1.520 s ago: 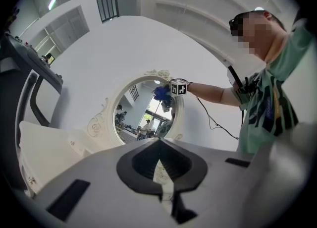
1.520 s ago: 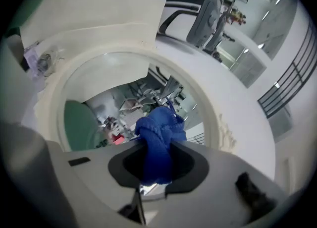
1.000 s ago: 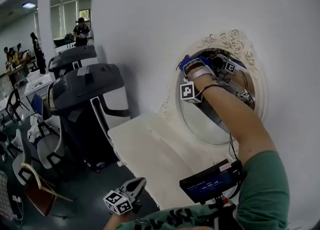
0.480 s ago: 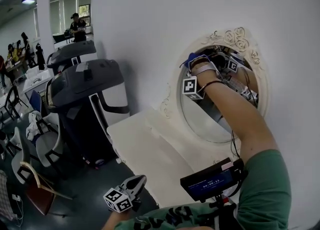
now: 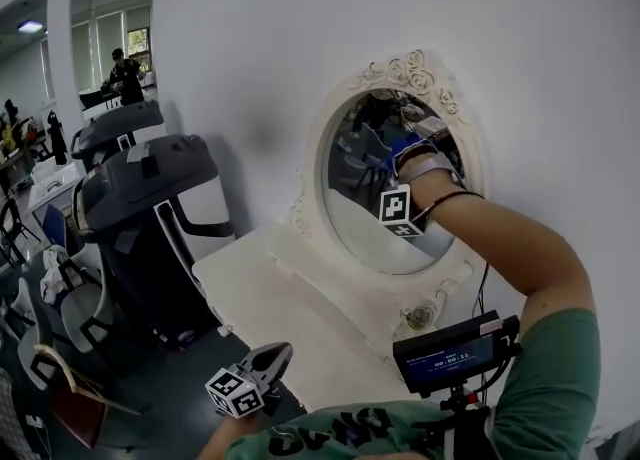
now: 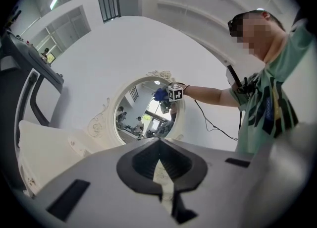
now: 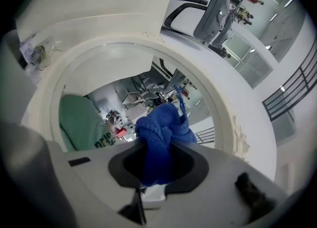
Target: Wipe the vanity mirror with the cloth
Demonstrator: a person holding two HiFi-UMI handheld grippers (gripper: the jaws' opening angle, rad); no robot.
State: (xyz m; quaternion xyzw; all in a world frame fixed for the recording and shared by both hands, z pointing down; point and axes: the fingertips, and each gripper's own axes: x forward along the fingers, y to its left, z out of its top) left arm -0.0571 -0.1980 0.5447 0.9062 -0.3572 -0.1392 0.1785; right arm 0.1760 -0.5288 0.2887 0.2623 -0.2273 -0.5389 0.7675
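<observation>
The right gripper (image 7: pixel 158 166) is clenched on the blue cloth (image 7: pixel 162 129), which bunches out past its jaws and presses on the glass of the vanity mirror (image 5: pixel 372 210) near the 2 o'clock part of its oval. The mirror stands at the back of a cream table (image 5: pixel 262 300), against a white wall (image 5: pixel 300 38). Its carved frame carries rose ornaments (image 5: pixel 408 70) at 12 o'clock. The person's right forearm (image 5: pixel 500 238) crosses the frame at about 4 o'clock and hides that stretch of rim, and the gripper's marker cube (image 5: pixel 400 210) covers a patch of glass below the cloth. The left gripper (image 5: pixel 266 362) hangs low at 6 o'clock in the head view, off the table's front edge. Its jaws are closed together with nothing between them, and in its own view its body blocks the lower half of the scene. At 9 o'clock from the mirror stand dark treadmill-like machines (image 5: pixel 140 183), with chairs (image 5: pixel 70 308) below them at 8 o'clock. A person (image 5: pixel 124 70) stands far off by the windows at 10 o'clock. A small screen (image 5: pixel 452 358) on the wearer's chest, at 5 o'clock, shows light digits too small to read surely. A cable (image 5: pixel 482 286) drops to it from the arm. The green shirt (image 5: pixel 545 388) bears dark print that cannot be made out. The cubes show only black-and-white square patterns.
</observation>
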